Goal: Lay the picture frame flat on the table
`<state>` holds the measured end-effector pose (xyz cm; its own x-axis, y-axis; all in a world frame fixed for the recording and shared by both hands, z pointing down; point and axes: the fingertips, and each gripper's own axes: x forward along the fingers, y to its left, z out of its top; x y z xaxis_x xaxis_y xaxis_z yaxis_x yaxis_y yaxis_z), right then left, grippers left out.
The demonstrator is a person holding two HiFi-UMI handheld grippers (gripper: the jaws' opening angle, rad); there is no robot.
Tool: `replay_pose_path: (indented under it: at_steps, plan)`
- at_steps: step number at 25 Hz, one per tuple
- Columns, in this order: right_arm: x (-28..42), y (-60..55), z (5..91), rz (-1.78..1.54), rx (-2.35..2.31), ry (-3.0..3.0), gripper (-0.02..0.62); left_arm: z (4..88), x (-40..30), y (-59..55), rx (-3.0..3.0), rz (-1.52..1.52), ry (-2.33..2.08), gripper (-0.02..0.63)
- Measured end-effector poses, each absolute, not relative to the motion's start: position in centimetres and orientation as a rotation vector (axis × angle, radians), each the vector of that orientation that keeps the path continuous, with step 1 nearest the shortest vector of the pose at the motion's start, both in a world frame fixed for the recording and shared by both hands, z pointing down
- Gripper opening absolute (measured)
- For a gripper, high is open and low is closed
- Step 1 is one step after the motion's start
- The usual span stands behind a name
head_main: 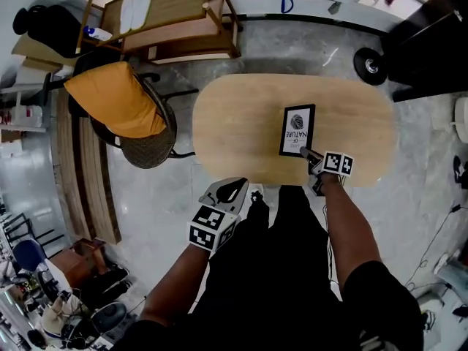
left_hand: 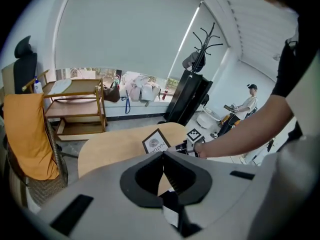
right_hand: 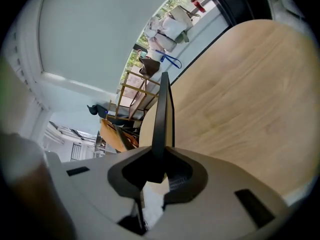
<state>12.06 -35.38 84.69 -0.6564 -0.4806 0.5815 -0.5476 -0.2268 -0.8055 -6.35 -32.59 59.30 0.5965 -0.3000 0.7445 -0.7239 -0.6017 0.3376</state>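
Wooden and oval, the table (head_main: 234,123) carries the picture frame (head_main: 297,131) on its right half, with the print side turned up toward us. We hold the right gripper (head_main: 308,155) at the frame's near corner. Its fingers pinch the thin black edge, which the right gripper view shows edge-on, running straight out from between them. We cannot tell whether the frame lies fully down on the wood. Our left gripper (head_main: 232,190) hangs off the table's near edge, close to our body, with its fingers pressed together on nothing. A chair (head_main: 150,141) draped with an orange cloth (head_main: 121,97) stands left of the table, with a wooden shelf (head_main: 172,17) beyond it.
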Motion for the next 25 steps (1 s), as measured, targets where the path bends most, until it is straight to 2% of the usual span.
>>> replay_pose_path:
  at_steps: [8,11,12,15,19,25]
  plan:
    - [12.7,-36.9,91.5,2.069,1.098,-1.86,0.061,62.8,-5.5,-32.5,2.065,0.994,-0.808,0.005]
    - [13.3,-36.1,93.4,1.924,1.024,-1.817,0.213,63.5,-5.2,-32.9,2.035,1.007,-0.82,0.005]
    - [13.5,-35.7,94.0,1.853,0.993,-1.812,0.245,63.6,-5.0,-33.0,2.03,1.006,-0.823,0.005]
    - [13.9,-34.7,95.3,1.603,0.874,-1.81,0.281,63.7,-4.2,-33.4,2.023,0.996,-0.831,0.005]
    - [14.7,-33.6,97.6,1.27,0.769,-1.718,0.284,64.4,-3.4,-33.0,2.0,0.989,-0.834,0.005]
    - [15.3,-32.0,100.1,1.037,0.668,-1.578,0.284,64.6,-3.5,-31.8,1.987,0.986,-0.841,0.005]
